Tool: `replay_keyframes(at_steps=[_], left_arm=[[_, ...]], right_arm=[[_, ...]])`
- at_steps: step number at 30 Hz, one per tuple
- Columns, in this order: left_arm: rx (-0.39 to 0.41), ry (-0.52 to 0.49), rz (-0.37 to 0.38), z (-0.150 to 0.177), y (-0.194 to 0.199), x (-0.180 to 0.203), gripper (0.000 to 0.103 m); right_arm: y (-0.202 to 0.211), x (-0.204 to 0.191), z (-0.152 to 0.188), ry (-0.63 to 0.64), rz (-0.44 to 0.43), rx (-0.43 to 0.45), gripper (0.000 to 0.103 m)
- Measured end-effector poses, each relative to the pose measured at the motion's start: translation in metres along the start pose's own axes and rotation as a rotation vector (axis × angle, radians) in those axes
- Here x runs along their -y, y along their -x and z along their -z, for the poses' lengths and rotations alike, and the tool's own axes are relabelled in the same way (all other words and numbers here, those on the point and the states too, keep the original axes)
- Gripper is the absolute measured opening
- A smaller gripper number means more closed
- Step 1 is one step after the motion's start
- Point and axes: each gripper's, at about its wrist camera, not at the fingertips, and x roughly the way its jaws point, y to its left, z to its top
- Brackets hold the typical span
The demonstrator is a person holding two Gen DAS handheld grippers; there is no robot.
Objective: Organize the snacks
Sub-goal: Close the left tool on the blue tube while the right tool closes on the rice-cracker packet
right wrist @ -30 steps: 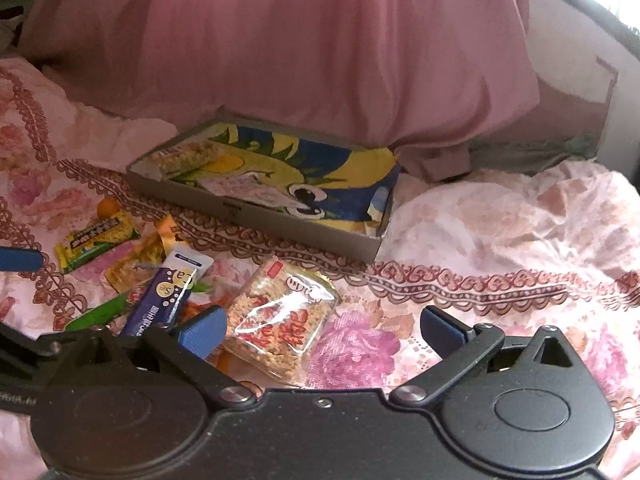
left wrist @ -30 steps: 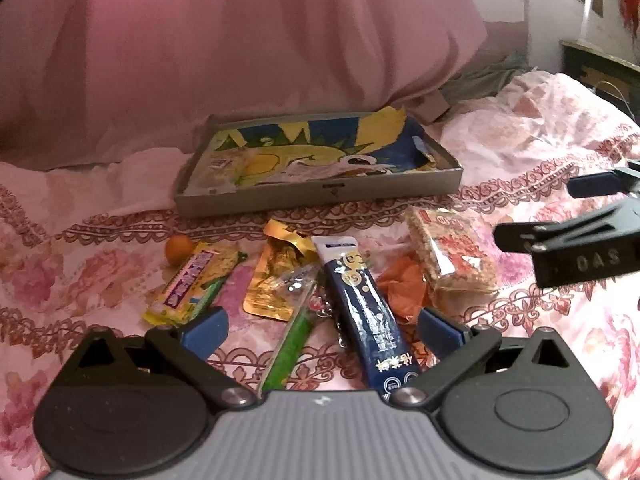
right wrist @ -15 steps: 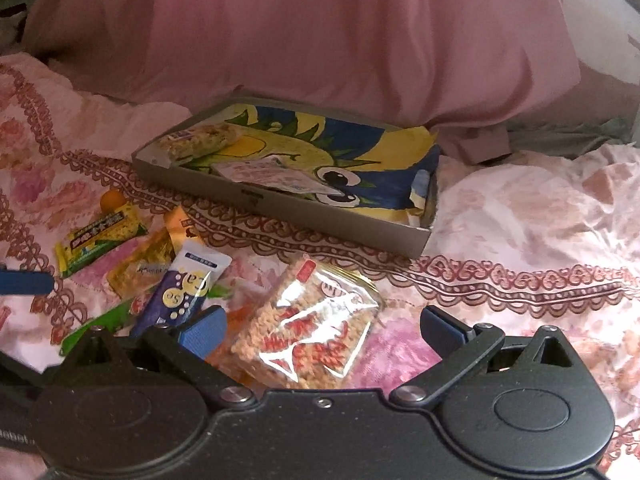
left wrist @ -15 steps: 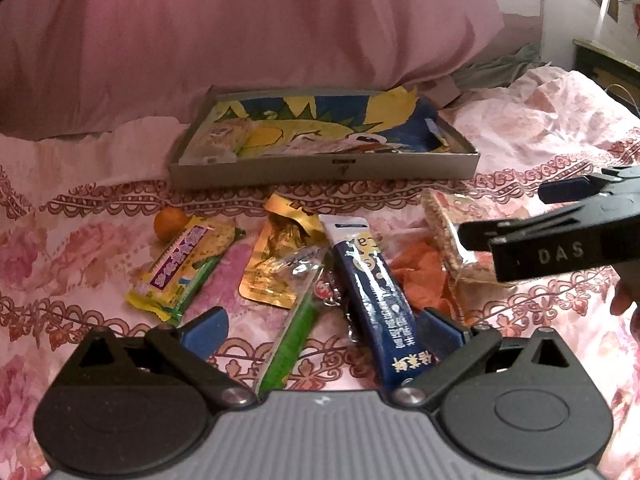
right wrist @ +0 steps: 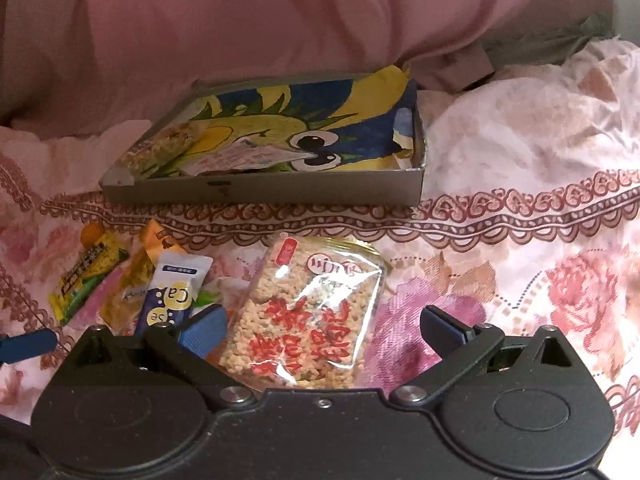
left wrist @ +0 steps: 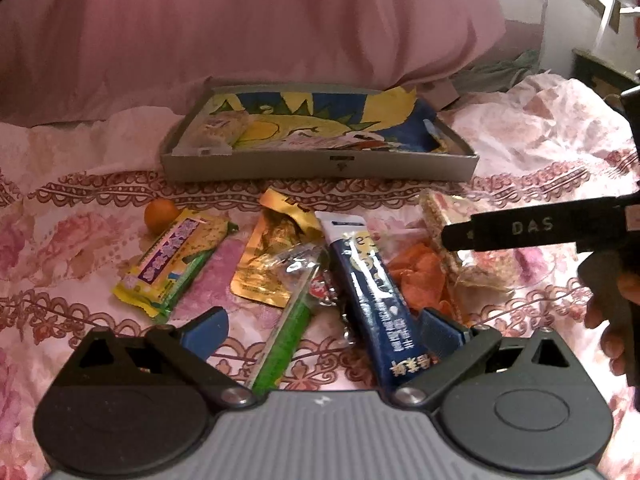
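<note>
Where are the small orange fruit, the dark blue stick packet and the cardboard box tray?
small orange fruit (left wrist: 161, 215), left wrist view, its rounded front.
dark blue stick packet (left wrist: 370, 280), left wrist view, mid-length.
cardboard box tray (right wrist: 280, 191), right wrist view, near wall.

Packets (left wrist: 280, 276) crowd the bedspread (right wrist: 520, 272), bare right of the rice cake (right wrist: 308, 320)

Floral bedspread (left wrist: 72, 248) bears snack packets (left wrist: 372, 292) and tray (left wrist: 320, 166).

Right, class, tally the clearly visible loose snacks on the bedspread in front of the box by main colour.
Orange: 2, round fruit, crumpled wrapper
Yellow or gold: 2, yellow bar, gold pouch
Green: 1, green stick
Dark blue: 1, blue stick
Clear with red print: 1, rice cracker packet
Total: 7
</note>
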Motion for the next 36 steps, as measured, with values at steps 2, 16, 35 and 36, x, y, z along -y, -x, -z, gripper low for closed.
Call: replay_keyframes(at_steps=[2,16,35,36], left_arm=[[0.012,0.015,0.032,0.0,0.001,-0.001,0.103],[0.007,0.116,0.165,-0.002,-0.005,-0.008,0.096],[-0.047,0.227,0.227,-0.005,-0.023,-0.011,0.073],[-0.048,0.222,0.226,-0.005,-0.022,-0.011,0.071]], right_arm=[[-0.001,-0.002,0.0,0.004,-0.007,0.001,0.102],[0.002,-0.004,0.002,-0.024,0.007,-0.068,0.079],[-0.006,-0.008,0.003,0.095,0.079,-0.055,0.084],[-0.006,-0.007,0.002,0.098,0.08,-0.054,0.085]])
